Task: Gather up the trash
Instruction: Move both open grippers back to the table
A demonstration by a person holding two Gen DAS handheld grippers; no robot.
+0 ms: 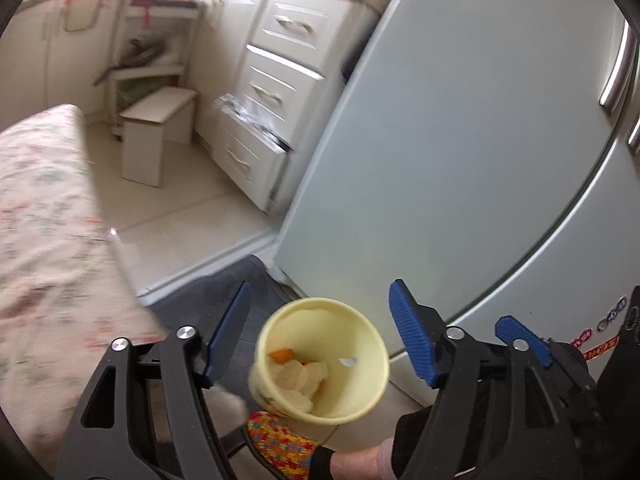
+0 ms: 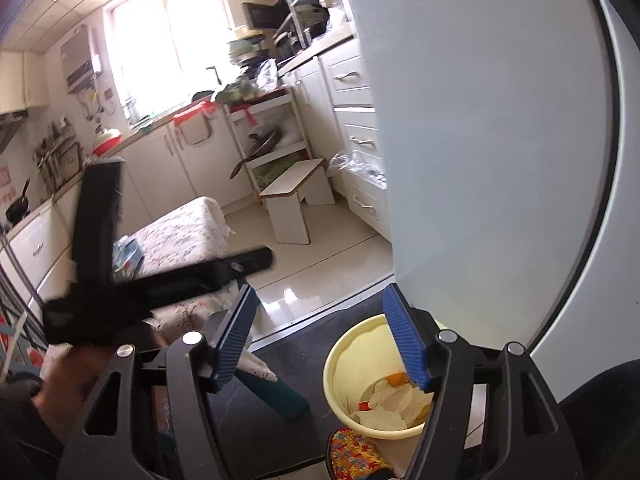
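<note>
A pale yellow trash bin (image 1: 320,360) stands on the dark floor beside the fridge, holding crumpled white tissues and an orange scrap. My left gripper (image 1: 320,332) is open and empty, hovering right above the bin. In the right wrist view the same bin (image 2: 344,356) sits low at the right, with tissues and orange peel inside. My right gripper (image 2: 324,340) is open and empty above and left of the bin. The left gripper's black body (image 2: 120,280) shows blurred at the left of that view.
A grey fridge (image 1: 460,152) fills the right side. A table with a floral cloth (image 1: 44,240) is at the left. White drawers (image 1: 260,96), a small white stool (image 1: 154,136) and a colourful slipper (image 1: 280,448) are nearby.
</note>
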